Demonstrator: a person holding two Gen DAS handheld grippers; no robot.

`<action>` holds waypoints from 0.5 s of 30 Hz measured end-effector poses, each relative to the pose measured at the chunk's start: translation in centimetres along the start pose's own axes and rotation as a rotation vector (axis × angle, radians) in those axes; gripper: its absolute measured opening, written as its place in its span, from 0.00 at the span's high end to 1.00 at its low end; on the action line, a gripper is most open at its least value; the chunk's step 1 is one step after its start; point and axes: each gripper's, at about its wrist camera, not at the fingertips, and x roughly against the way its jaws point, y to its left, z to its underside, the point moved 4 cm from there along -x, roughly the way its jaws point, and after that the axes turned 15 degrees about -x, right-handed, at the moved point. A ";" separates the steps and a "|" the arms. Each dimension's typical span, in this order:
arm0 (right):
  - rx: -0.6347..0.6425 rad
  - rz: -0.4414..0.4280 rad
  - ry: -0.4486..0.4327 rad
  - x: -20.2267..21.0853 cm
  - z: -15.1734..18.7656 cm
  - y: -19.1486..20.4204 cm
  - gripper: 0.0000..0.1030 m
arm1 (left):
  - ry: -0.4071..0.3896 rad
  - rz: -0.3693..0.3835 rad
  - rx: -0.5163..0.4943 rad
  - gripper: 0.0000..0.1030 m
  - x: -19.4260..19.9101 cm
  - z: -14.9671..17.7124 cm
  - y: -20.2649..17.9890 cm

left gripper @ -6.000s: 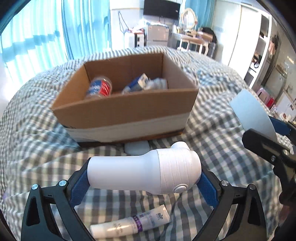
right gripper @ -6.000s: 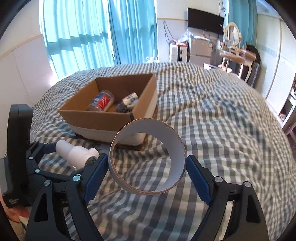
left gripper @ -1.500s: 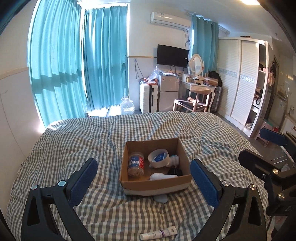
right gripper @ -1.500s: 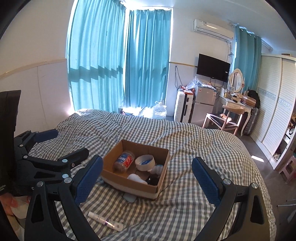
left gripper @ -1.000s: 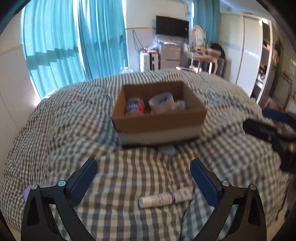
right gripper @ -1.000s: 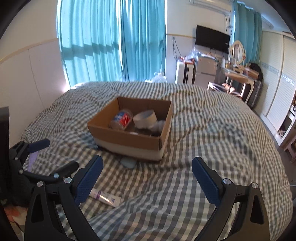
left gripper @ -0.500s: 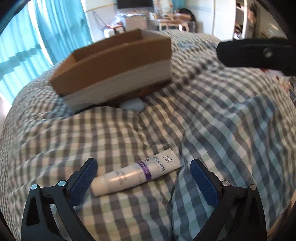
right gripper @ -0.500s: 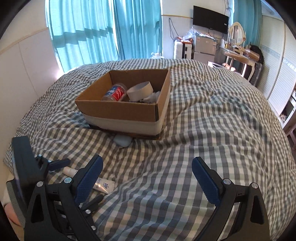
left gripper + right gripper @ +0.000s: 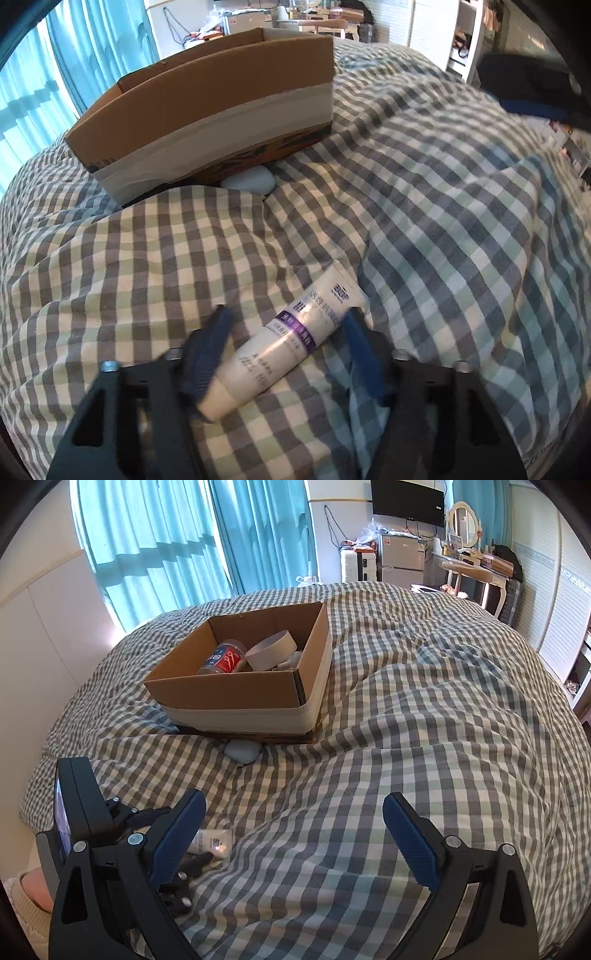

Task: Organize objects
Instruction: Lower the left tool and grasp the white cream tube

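Note:
A white tube with a purple band lies on the checked bedcover. My left gripper is low over it, its blue pads on either side of the tube and closing on it; motion blur hides whether they touch. The tube's end also shows in the right wrist view. A cardboard box stands further back, holding a red-labelled jar, a tape roll and other items. My right gripper is open and empty above the bedcover.
A small pale blue case lies against the box's front edge, also in the right wrist view. The bedcover is rumpled with folds to the right. Furniture stands beyond the bed.
My left gripper has dropped onto the tube and its jaws have narrowed around it. My right gripper has moved lower and closer to the bedcover, still open.

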 end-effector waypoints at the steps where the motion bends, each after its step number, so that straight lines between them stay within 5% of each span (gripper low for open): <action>1: 0.000 0.000 0.001 0.0 0.0 0.1 0.06 | -0.012 0.006 0.012 0.60 0.3 0.0 0.2; 8: -0.013 0.007 0.026 -0.9 0.4 -0.1 0.06 | -0.059 0.018 -0.031 0.78 2.7 0.4 -1.1; 15: -0.004 0.014 0.032 -1.6 0.7 0.3 0.06 | -0.143 -0.038 0.066 0.85 6.2 0.0 1.9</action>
